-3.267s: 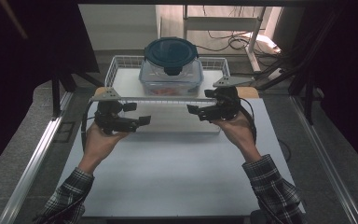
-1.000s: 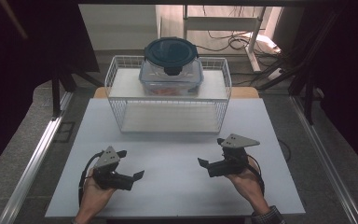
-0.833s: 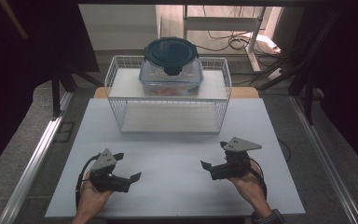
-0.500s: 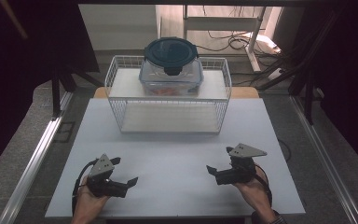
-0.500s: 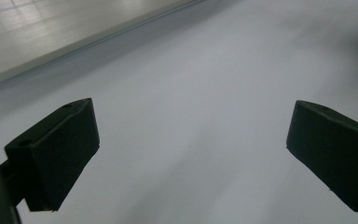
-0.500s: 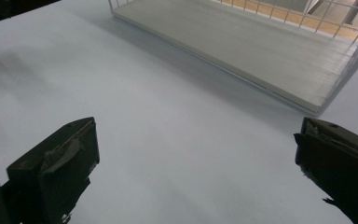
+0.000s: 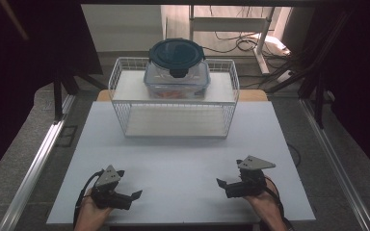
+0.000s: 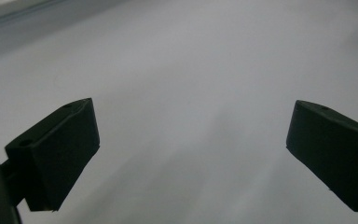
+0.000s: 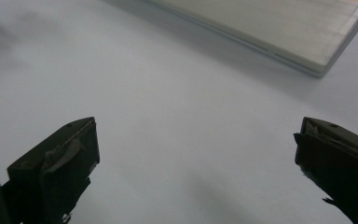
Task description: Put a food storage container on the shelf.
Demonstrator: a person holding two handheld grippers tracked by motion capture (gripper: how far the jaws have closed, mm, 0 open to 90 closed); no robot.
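1. Nearest, at the front edge of the white desk (image 7: pixel 183 159), the left gripper (image 7: pixel 134 195) rests low in the person's left hand (image 7: pixel 92 216), its jaws spread wide with only bare desk between them; the left gripper view confirms the wide gap (image 8: pixel 191 154).
2. Opposite it, the right gripper (image 7: pixel 220 184) sits in the right hand (image 7: pixel 265 207), jaws likewise wide apart and holding nothing, as the right gripper view shows (image 9: pixel 196 158). The two grippers point inward toward each other and lie well apart.
3. Both forearms are cut off by the bottom of the high view, and a black cable (image 7: pixel 79 207) loops beside the left hand.
4. Farther back, a white wire basket (image 7: pixel 125 103) stands across the far half of the desk, well apart from both grippers. A pale board forms its floor; the right gripper view catches one corner of that board (image 9: pixel 279 32), blurred.
5. On the basket's upper level sits a clear container (image 7: pixel 177 79) with a dark round lid (image 7: pixel 176 55). Something orange shows through its wall, too dim to name.
6. Beyond the desk's back edge, a strip of wooden surface (image 7: pixel 253 95) peeps out on either side of the basket.
7. Around the desk lies grey floor with metal rails (image 7: pixel 38 159) at each side; black drapes darken both flanks, hiding what is behind them. At the far end, cables (image 7: pixel 231 43) trail across a lit floor beneath a metal frame.
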